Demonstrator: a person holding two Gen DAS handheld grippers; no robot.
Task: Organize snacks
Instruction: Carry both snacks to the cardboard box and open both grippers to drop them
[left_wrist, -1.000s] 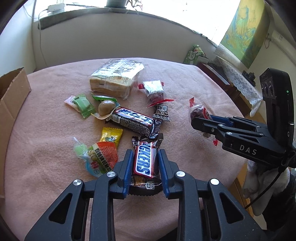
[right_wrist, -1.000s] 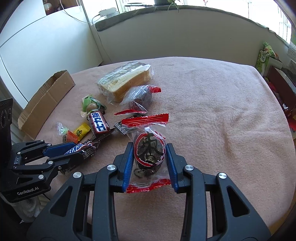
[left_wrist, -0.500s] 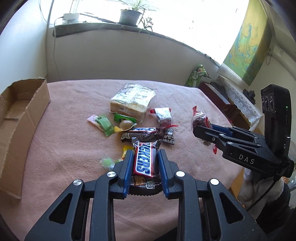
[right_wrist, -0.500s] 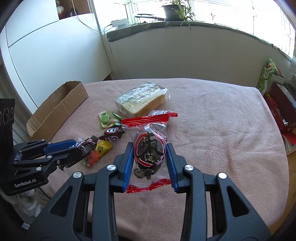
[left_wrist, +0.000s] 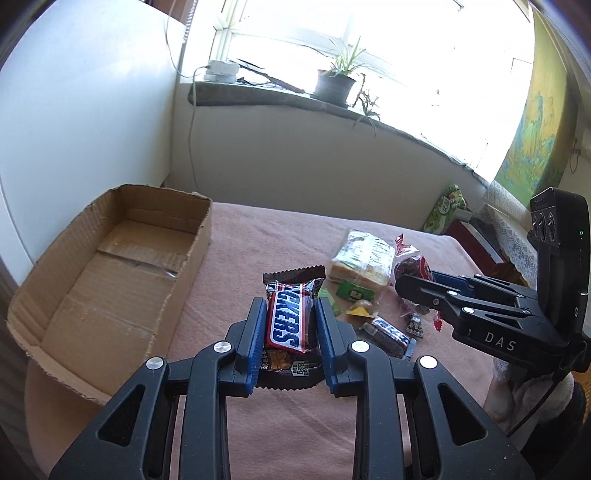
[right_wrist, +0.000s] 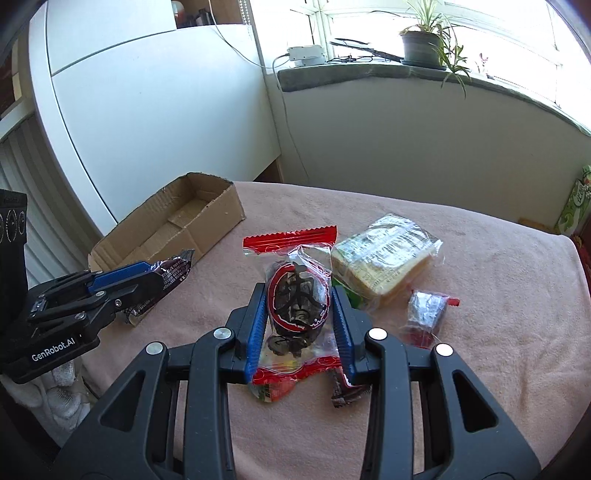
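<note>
Snickers bar (left_wrist: 287, 322) sitting clamped in left gripper (left_wrist: 289, 314), raised above pink tablecloth (left_wrist: 258, 243), beside open cardboard box (left_wrist: 110, 266). Red-edged clear snack pouch (right_wrist: 295, 295) sitting clamped in right gripper (right_wrist: 298, 306). Wrapped bread (right_wrist: 384, 258), small candies lying near behind.

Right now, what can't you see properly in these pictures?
- Snickers bar: its first letters are cut off by the left gripper's fingers, left wrist view.
- Small snacks behind the red-edged bag: mostly covered by the bag and the right gripper, right wrist view.
- Box: its near floor is hidden by its own wall, right wrist view.
- Bread bag: label too small to read, both views.
</note>
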